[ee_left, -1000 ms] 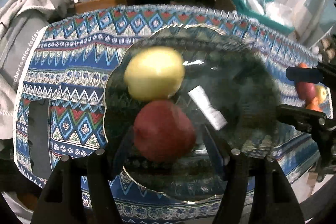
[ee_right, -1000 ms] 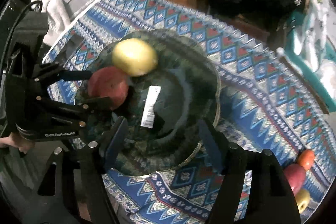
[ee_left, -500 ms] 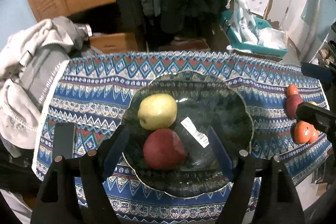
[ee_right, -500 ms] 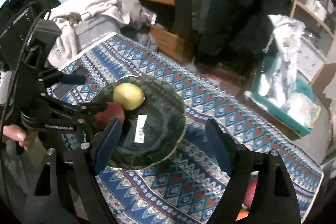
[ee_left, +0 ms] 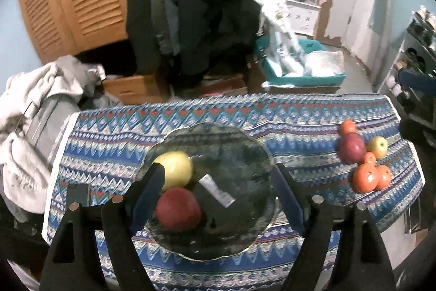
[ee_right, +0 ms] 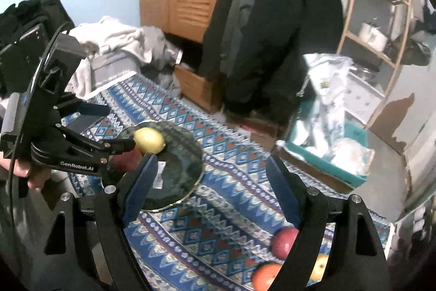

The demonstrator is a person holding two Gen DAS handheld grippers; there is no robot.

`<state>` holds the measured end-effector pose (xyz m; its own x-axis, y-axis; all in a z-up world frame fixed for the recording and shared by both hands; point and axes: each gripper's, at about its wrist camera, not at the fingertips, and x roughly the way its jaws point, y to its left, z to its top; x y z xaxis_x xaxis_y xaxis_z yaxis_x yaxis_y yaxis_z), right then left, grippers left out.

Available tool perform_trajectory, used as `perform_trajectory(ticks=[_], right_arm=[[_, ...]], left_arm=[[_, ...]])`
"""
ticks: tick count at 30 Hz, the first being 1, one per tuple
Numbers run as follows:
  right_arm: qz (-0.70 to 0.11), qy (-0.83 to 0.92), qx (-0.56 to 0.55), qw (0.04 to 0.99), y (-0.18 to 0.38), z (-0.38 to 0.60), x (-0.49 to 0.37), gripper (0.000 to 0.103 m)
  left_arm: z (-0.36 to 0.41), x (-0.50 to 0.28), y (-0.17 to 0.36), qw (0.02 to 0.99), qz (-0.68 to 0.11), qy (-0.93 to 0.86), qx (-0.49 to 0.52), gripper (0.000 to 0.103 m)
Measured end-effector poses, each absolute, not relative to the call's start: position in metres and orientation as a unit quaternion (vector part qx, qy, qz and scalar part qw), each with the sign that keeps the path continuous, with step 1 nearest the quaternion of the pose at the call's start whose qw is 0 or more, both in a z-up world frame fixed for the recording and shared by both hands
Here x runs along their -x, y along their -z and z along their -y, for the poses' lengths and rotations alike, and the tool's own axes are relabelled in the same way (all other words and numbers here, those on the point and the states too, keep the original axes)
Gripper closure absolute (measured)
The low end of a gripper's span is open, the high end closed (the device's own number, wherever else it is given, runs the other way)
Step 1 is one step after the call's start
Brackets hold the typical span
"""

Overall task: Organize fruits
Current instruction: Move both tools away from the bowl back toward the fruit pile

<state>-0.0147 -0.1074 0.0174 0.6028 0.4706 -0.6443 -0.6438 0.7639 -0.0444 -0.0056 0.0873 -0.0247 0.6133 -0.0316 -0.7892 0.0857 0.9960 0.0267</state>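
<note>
Fruits (ee_left: 363, 158) still loose lie at the cloth's right end, well apart from the plate (ee_left: 245, 154).
Your right gripper (ee_right: 211, 187) is nearer them; both your grippers, left gripper (ee_left: 218, 198) included, are spread and empty.

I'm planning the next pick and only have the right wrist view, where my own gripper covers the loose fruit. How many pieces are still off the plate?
Observer: Six, in the left wrist view. They are clustered at the right end of the blue patterned cloth: a dark red apple, a small yellow apple and four orange citrus fruits.
Operator: What is the reddish thing on the plate, half hidden behind the left gripper?
Observer: A whole red apple. It lies on the dark green glass plate beside the large yellow apple, on the plate's near left side.
</note>
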Motion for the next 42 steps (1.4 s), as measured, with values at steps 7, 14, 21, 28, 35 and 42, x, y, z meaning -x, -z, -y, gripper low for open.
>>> perform_trajectory(ticks=[7,14,21,28,35,42], right_arm=[[-0.301,-0.277,0.111,0.905,-0.033,0.153,0.014,0.021],[-0.285,-0.234,0.087,0.926,-0.046,0.202,0.014,0.021],[-0.272,-0.211,0.073,0.936,-0.053,0.241,0.02,0.021],[-0.272,-0.189,0.061,0.942,-0.053,0.271,0.022,0.021],[-0.277,-0.174,0.047,0.944,-0.05,0.289,0.019,0.021],[-0.31,-0.159,0.045,0.936,-0.038,0.298,0.008,0.021]], left_arm=[[-0.054,0.01,0.012,0.908,-0.41,0.073,-0.045,0.021],[-0.009,0.012,0.007,0.903,-0.404,0.123,-0.074,0.021],[0.025,0.012,0.009,0.893,-0.411,0.163,-0.083,0.021],[0.042,0.006,0.008,0.89,-0.414,0.171,-0.082,0.021],[0.056,0.0,0.004,0.894,-0.41,0.156,-0.089,0.021],[0.074,-0.002,0.003,0.894,-0.402,0.161,-0.116,0.02]])
